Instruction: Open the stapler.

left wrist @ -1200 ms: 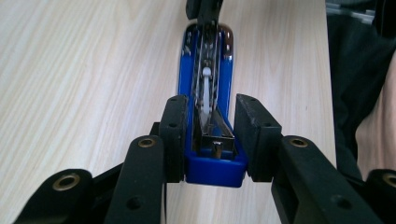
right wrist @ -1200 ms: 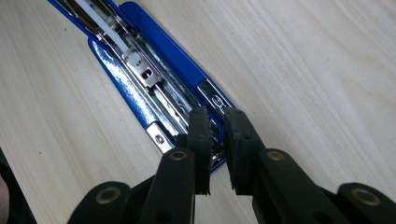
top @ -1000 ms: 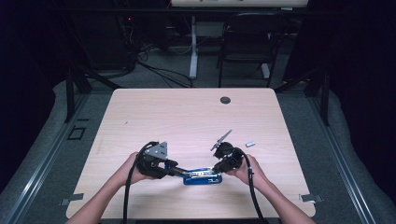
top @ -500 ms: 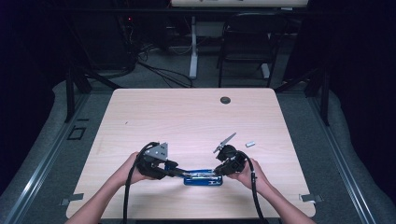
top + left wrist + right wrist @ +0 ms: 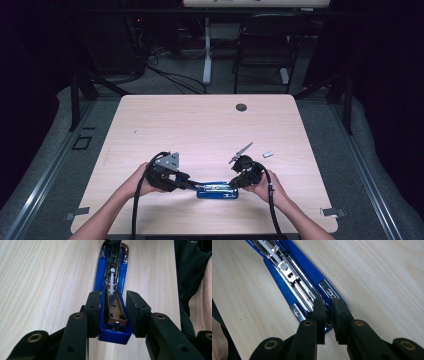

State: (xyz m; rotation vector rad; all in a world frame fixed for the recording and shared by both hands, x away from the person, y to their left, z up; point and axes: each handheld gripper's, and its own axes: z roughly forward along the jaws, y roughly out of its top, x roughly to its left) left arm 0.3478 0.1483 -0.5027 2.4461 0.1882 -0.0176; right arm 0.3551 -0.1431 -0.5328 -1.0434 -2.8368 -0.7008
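A blue stapler (image 5: 217, 190) lies opened flat near the table's front edge, its metal staple rail facing up. My left gripper (image 5: 192, 184) clamps the stapler's rear blue end (image 5: 113, 333), one pad on each side. My right gripper (image 5: 235, 183) comes in from the other end. Its jaws stand almost together, pinched on the tip of the staple rail (image 5: 305, 292) at the stapler's front (image 5: 294, 272). A hand holds each gripper.
A small grey strip of staples (image 5: 268, 154) lies on the wooden table (image 5: 200, 130) to the right of my right gripper. A black round grommet (image 5: 241, 107) sits near the far edge. Chairs and cables stand beyond the table.
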